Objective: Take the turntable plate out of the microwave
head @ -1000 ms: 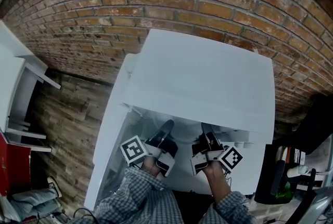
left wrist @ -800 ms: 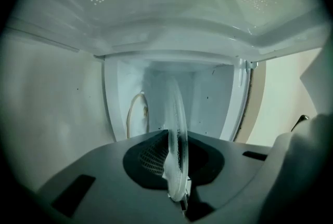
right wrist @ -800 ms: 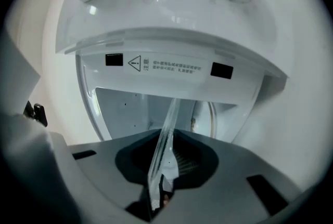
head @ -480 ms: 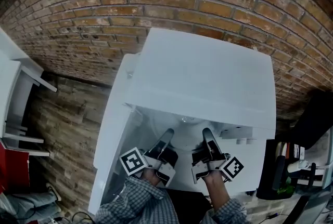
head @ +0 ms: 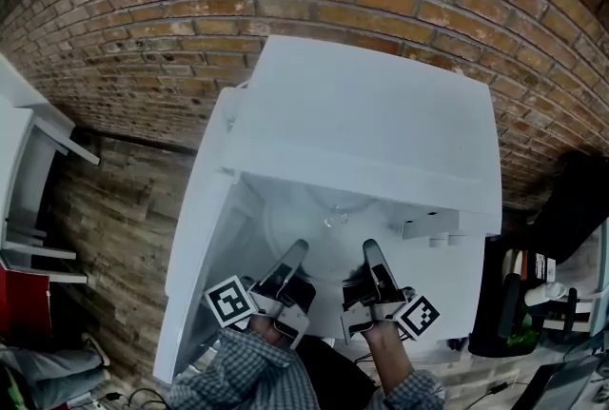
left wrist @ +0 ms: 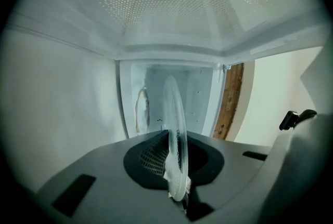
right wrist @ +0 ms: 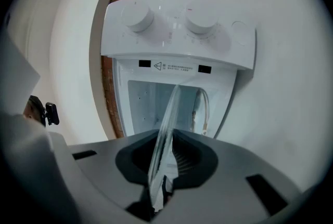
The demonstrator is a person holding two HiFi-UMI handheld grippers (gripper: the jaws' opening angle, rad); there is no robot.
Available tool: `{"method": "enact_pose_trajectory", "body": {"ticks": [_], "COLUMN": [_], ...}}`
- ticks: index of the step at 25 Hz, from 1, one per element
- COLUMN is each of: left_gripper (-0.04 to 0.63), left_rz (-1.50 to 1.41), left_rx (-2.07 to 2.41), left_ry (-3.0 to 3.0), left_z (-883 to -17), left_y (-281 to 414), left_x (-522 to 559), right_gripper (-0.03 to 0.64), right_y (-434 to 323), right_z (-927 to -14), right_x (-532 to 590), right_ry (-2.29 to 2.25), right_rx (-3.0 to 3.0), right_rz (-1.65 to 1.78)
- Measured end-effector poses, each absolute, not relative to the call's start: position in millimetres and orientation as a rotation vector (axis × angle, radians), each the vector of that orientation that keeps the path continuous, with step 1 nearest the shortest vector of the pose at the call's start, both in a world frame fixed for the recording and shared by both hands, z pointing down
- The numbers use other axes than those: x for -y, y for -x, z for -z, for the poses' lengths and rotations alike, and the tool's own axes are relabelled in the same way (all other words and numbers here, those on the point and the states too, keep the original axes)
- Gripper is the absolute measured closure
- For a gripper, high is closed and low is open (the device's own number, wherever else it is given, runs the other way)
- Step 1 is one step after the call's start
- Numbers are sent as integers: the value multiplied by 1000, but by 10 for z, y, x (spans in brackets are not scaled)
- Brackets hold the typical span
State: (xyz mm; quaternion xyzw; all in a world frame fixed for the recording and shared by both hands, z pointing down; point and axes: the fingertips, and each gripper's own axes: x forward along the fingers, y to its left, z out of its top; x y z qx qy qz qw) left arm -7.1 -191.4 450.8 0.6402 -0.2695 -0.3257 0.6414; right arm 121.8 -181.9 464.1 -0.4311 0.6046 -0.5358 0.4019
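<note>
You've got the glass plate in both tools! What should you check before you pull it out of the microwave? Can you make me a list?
1. Is the left tool shut on the rim of the plate? ok.
2. Does the right tool grip it too? ok; its jaws have just been closing and now pinch the rim.
3. Is the door of the microwave swung open, out of the way? ok.
4. Is the plate all the way out? not ok; its back part is inside.
5. Is there a spot to set the plate down? cannot tell.
</note>
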Motion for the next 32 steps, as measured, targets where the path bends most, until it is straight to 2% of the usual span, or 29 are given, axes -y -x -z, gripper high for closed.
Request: {"method": "enact_pose_trajectory", "body": {"ticks": [20, 32], "left_gripper": [560, 560], "left_rz": [800, 813], "left_rx": [564, 520], "left_ry": [-1519, -1521], "left_z": [-4065, -3852], "left_y": [89, 202], "left_x": [238, -166], "right_gripper": [566, 568], "right_y": [-1210, -1088], "right_z": [-4227, -3973], "right_x": [127, -307], "right_ry": [1048, 1047], "right_rx": [-1557, -1554], "right_rz": [1279, 1235]}}
